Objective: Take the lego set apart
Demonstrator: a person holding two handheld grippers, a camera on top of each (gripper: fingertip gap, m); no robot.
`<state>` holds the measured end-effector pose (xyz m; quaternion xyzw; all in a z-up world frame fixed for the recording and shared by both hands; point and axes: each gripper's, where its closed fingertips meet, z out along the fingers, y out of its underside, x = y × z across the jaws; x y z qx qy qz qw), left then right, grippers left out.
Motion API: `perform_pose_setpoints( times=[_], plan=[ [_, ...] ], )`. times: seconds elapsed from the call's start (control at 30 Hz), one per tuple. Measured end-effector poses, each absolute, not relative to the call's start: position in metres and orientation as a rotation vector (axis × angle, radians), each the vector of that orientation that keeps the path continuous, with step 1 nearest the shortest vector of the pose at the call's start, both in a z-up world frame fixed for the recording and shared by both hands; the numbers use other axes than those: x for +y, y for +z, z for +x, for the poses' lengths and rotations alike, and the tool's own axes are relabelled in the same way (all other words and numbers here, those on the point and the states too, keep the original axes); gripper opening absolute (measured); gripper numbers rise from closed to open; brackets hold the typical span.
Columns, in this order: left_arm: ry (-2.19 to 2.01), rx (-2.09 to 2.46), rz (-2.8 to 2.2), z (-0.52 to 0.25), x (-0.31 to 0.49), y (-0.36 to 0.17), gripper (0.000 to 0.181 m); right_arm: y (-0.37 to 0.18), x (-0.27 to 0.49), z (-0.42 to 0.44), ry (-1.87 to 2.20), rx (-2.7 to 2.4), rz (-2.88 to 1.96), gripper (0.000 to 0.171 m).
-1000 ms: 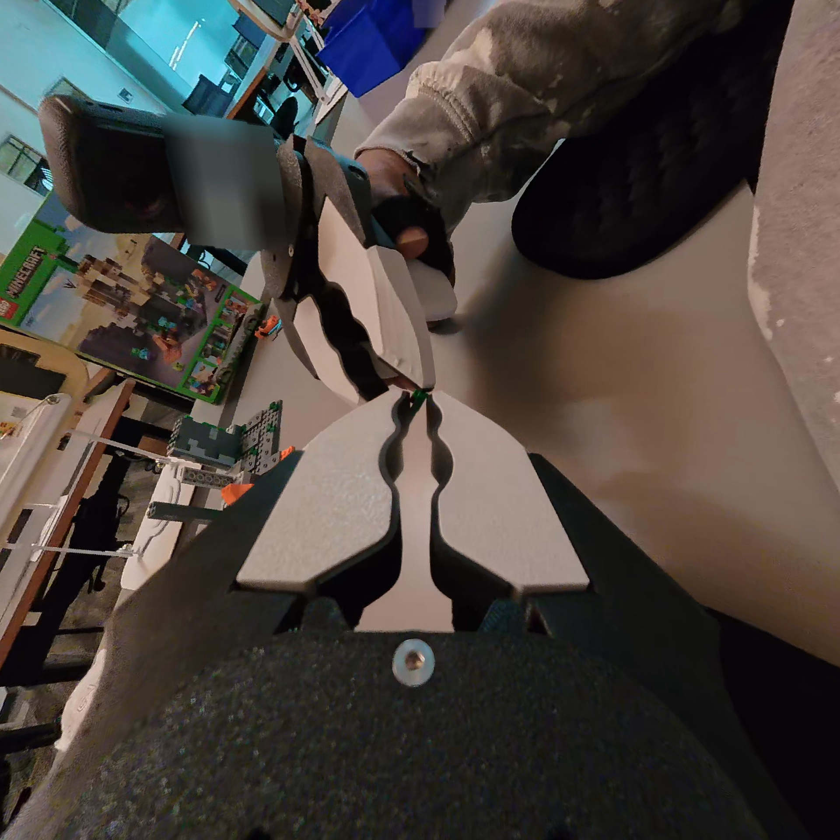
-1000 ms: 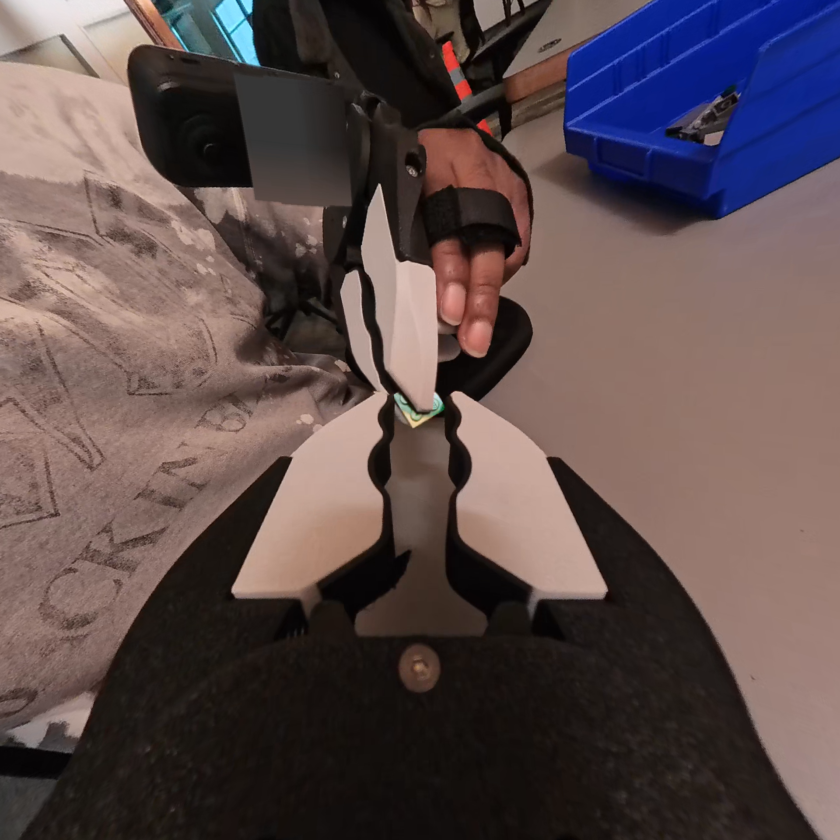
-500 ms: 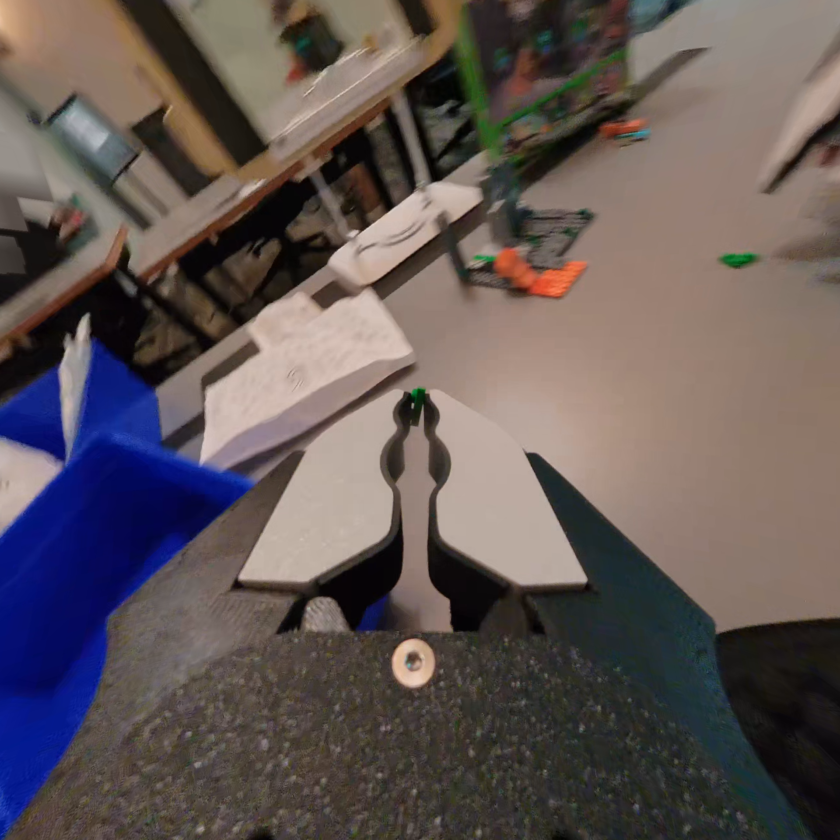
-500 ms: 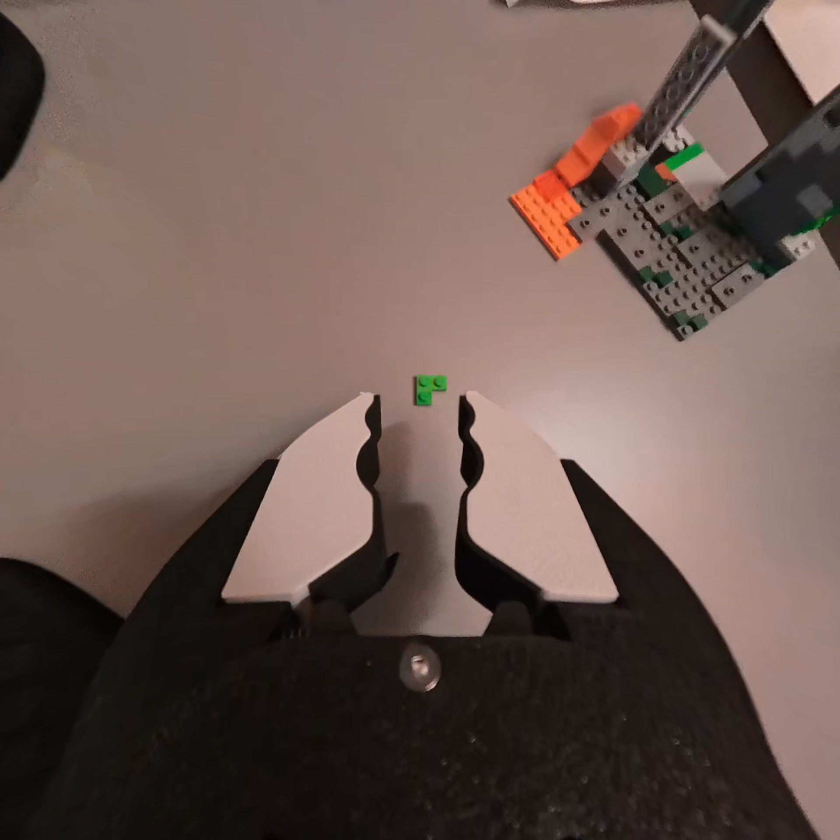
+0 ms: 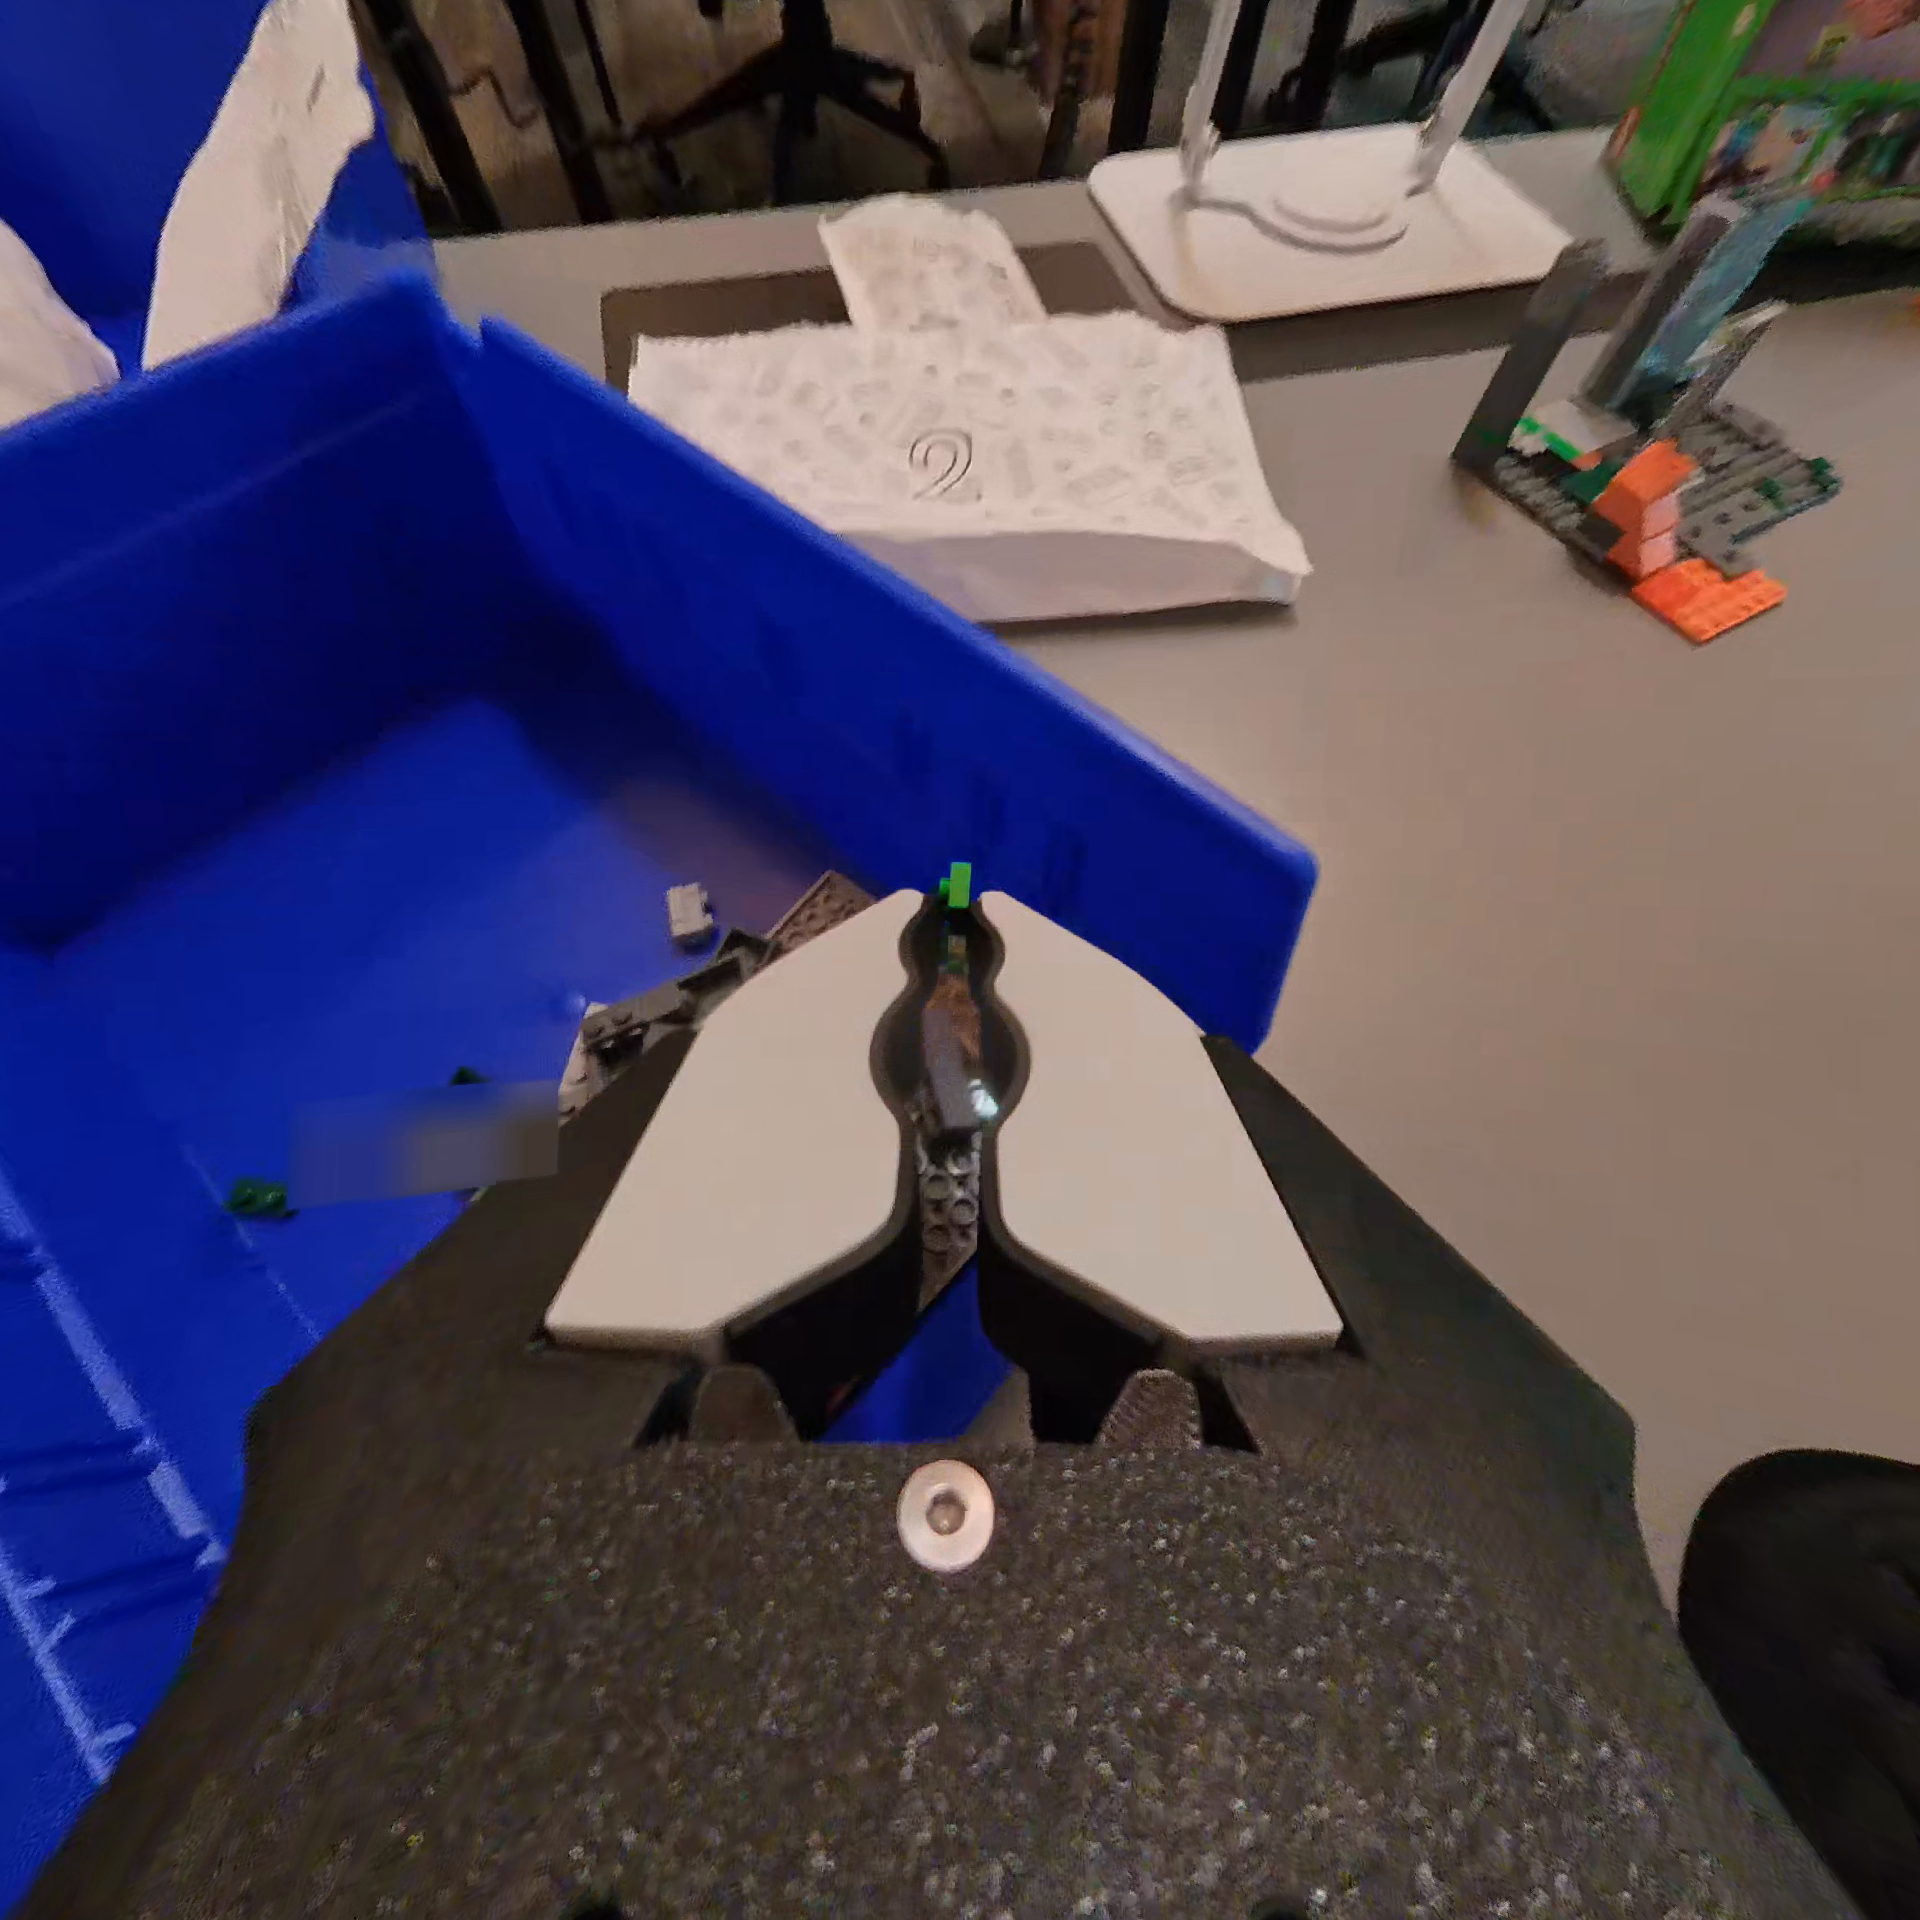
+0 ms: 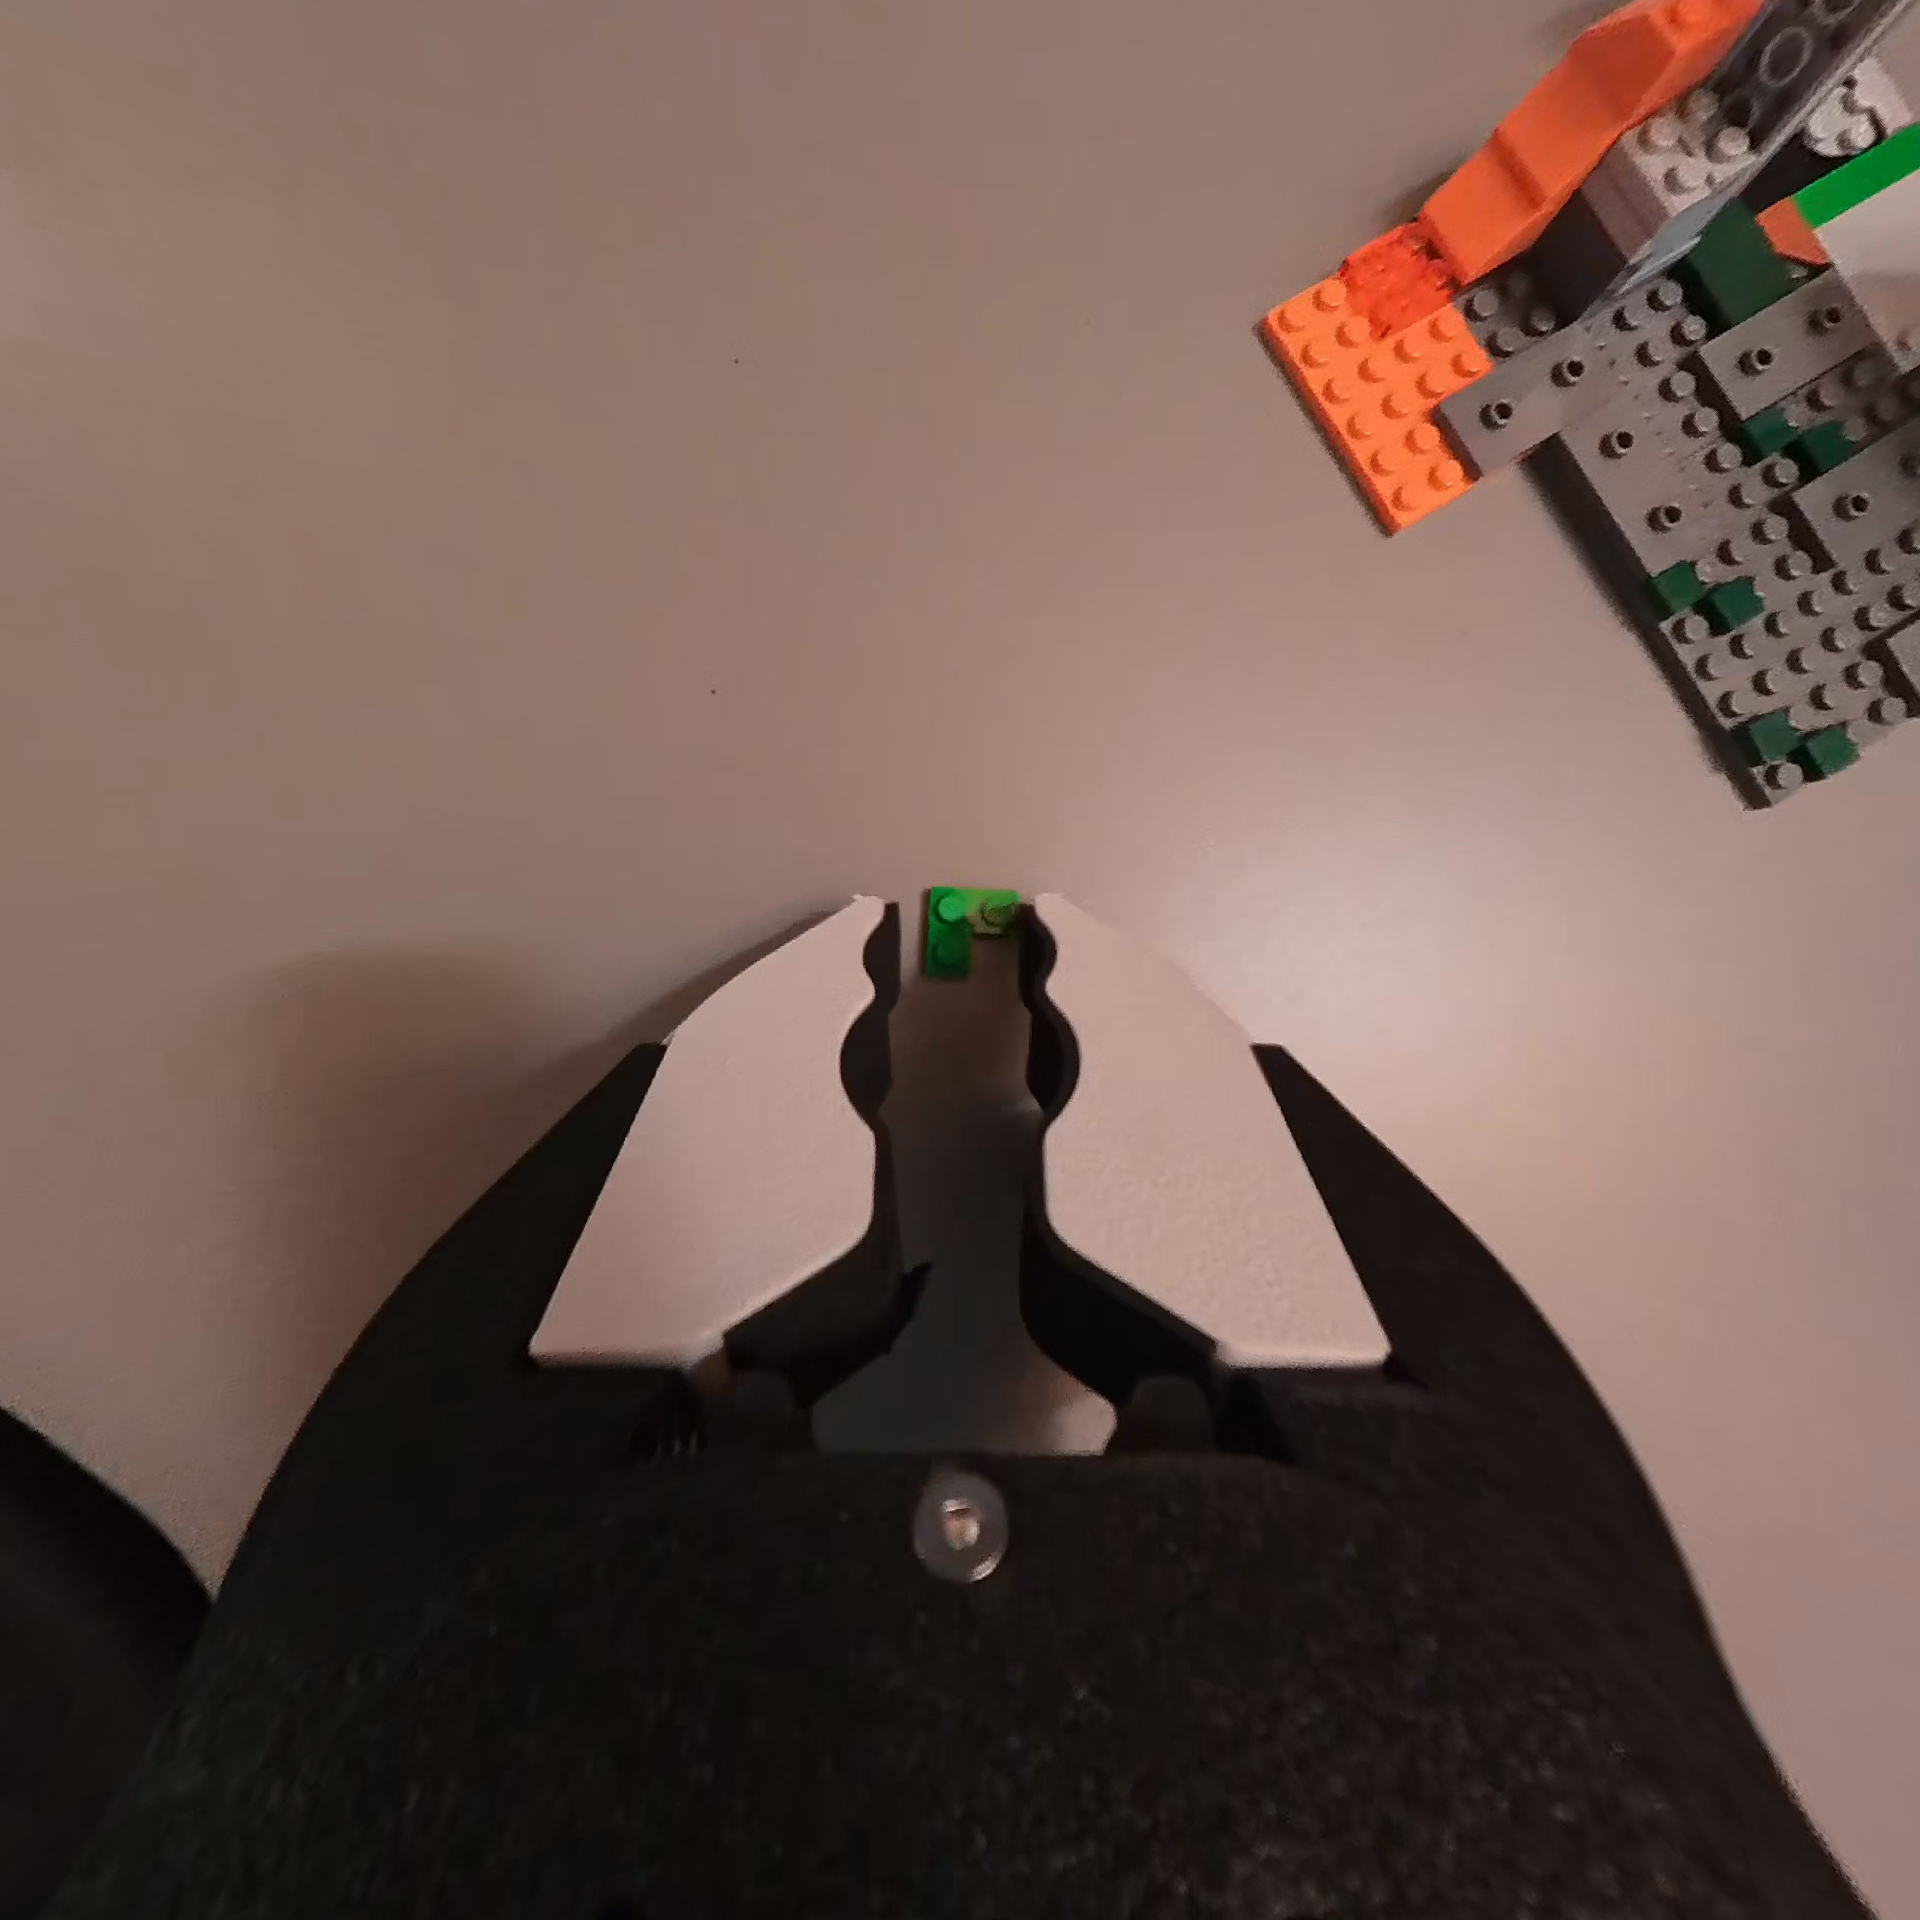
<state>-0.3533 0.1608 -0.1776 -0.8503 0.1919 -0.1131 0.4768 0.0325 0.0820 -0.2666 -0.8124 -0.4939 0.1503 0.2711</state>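
My left gripper [image 5: 954,902] is shut on a small green piece [image 5: 956,883] at its fingertips and is held over the blue bin [image 5: 727,623], near the bin's right wall. My right gripper [image 6: 961,914] is open and points down at the grey table, with a green L-shaped plate [image 6: 954,930] lying on the table between its fingertips, closer to the right one. The lego set [image 6: 1704,436], grey plates with an orange plate and dark green bits, stands at the upper right in the right wrist view and at the far right in the left wrist view [image 5: 1652,468].
Loose dark and grey lego pieces [image 5: 686,997] lie in the blue bin. A white paper bag [image 5: 956,468] lies beyond the bin. A white stand base [image 5: 1330,239] and a green lego box [image 5: 1766,114] sit at the table's far edge. The gap from one gripper's tips to the other's is roughly 40 cm. My right tips are roughly 15 cm from the lego set [image 6: 1704,436]. It is also in sight in the left wrist view [image 5: 1699,490].
My left gripper has swung left with the green piece, from over the table to over the blue bin. My right gripper has come lower and now straddles the green L plate.
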Motion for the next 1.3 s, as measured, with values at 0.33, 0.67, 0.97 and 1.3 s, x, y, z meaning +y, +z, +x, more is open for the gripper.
perform_pose_setpoints(
  times=[0.33, 0.67, 0.97, 1.3],
  plan=[
    [-0.145, 0.520, -2.107, -0.369, 0.164, -0.190, 0.024, -0.264, 0.081, 0.031, 0.442, -1.314, -2.169, 0.016],
    [-0.234, 0.978, -1.568, -0.249, 0.101, -0.112, 0.022, -0.171, 0.056, -0.037, 1.078, -1.081, -1.816, 0.015],
    [-0.331, 1.373, -1.170, -0.114, 0.021, -0.115, 0.024, -0.109, 0.018, -0.089, 1.622, -0.893, -1.599, 0.015],
    [-0.322, 1.350, -1.039, -0.079, 0.008, -0.105, 0.018, -0.098, 0.005, -0.097, 1.723, -0.836, -1.553, 0.015]
  ],
)
